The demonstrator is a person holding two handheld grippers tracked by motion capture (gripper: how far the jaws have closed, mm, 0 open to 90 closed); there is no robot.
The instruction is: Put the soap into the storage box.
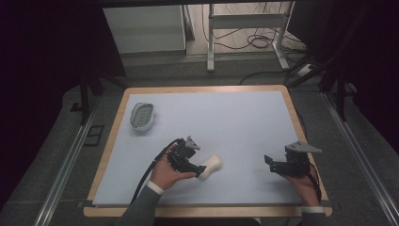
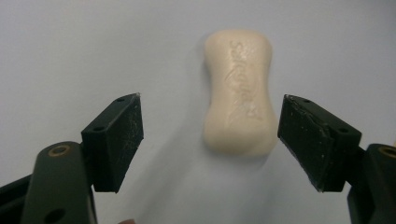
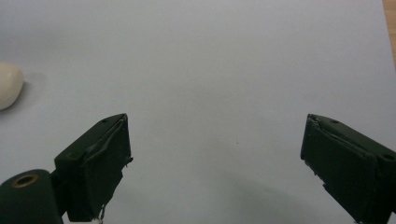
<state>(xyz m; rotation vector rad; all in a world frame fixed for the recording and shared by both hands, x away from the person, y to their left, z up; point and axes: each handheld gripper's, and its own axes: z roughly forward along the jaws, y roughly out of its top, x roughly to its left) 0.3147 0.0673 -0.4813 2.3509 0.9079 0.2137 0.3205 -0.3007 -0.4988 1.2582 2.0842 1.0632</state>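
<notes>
Soap pickup is the step in hand, judging by the left tongs (image 1: pixel 200 170), low and centre-left in the high view and held in a hand from the bottom edge. Their jaws stand wide and grip nothing. In the left gripper view the two black jaws rise from the lower corners, and the cream bar of soap (image 2: pixel 239 91) lies flat on the pale blue worktop (image 2: pixel 70 46) just beyond and between them, nearer the right-hand jaw, its long side running away from the camera. No pad touches it.

Next move, as a judgement: push the tongs forward until the jaws flank the bar's narrow waist, then close across it; the bar looks smooth and may slip.

Lower right of the high view, the right tongs (image 1: pixel 268 163) rest near the worktop, also wide and empty, well apart from the soap.

Farther off, at the upper left of the worktop, sits an oval soap dish (image 1: pixel 142 115), empty, well apart from the bar.
</notes>
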